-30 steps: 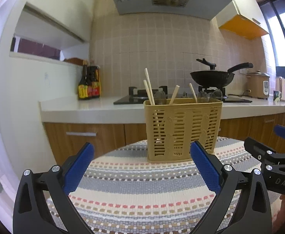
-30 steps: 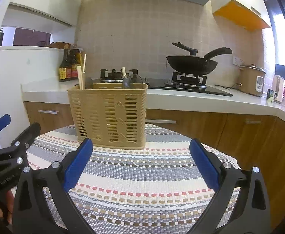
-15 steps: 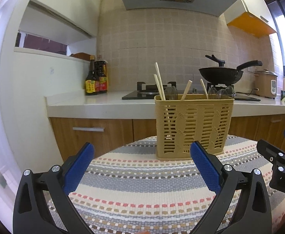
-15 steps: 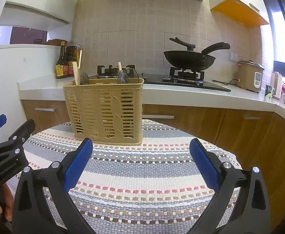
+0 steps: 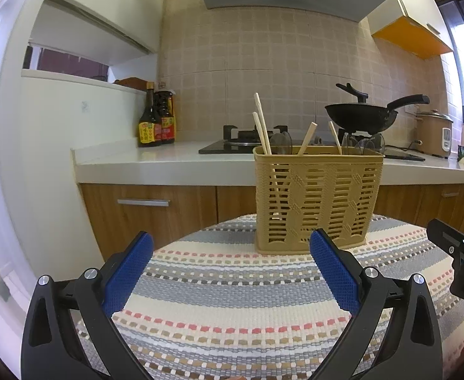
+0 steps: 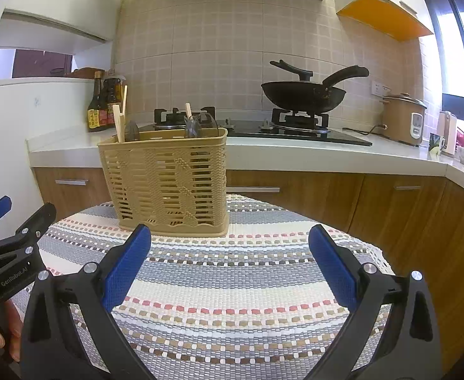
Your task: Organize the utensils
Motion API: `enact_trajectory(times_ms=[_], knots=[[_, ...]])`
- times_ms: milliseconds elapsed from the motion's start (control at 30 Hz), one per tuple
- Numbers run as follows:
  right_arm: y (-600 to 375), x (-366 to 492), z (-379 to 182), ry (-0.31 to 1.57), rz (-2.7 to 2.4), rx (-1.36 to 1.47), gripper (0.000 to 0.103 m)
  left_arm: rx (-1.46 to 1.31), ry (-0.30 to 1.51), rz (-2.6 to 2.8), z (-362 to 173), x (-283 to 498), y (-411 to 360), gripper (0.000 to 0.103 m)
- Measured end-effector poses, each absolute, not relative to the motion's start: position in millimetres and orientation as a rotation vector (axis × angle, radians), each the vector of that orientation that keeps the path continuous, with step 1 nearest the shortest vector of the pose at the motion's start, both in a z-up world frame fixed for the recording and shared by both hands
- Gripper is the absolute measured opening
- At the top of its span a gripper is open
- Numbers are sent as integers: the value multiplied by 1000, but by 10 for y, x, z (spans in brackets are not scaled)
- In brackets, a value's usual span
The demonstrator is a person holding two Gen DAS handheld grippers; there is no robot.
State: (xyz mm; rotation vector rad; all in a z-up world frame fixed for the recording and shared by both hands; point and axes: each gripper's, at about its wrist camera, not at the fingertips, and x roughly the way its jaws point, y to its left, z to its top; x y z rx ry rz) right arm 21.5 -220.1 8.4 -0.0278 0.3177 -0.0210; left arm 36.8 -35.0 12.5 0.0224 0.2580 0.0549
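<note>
A tan plastic utensil basket [image 5: 317, 199] stands upright on the striped table mat [image 5: 232, 300]; it also shows in the right wrist view [image 6: 165, 183]. Wooden chopsticks [image 5: 262, 126] and dark spoons [image 5: 363, 144] stick up out of it. My left gripper [image 5: 230, 269] is open and empty, held above the mat in front of the basket. My right gripper [image 6: 228, 262] is open and empty, just in front of the basket and to its right. Each gripper shows at the edge of the other's view.
Behind the table runs a kitchen counter [image 5: 137, 161] with sauce bottles [image 5: 156, 120], a gas hob, a black wok [image 6: 305, 93] and a rice cooker [image 6: 403, 118]. Wooden cabinets stand below. The round table's edge falls away at the left and right.
Both grippers have drawn back and shifted slightly; the basket now sits further right in the left view and lower in the right view. Both stay open and empty.
</note>
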Motion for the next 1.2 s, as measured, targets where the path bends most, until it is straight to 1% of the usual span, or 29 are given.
enact_trajectory(times_ms=[1200], knots=[[-2200,203,85,318,-15,-28,95,13,275,51,107,399,-337,96]])
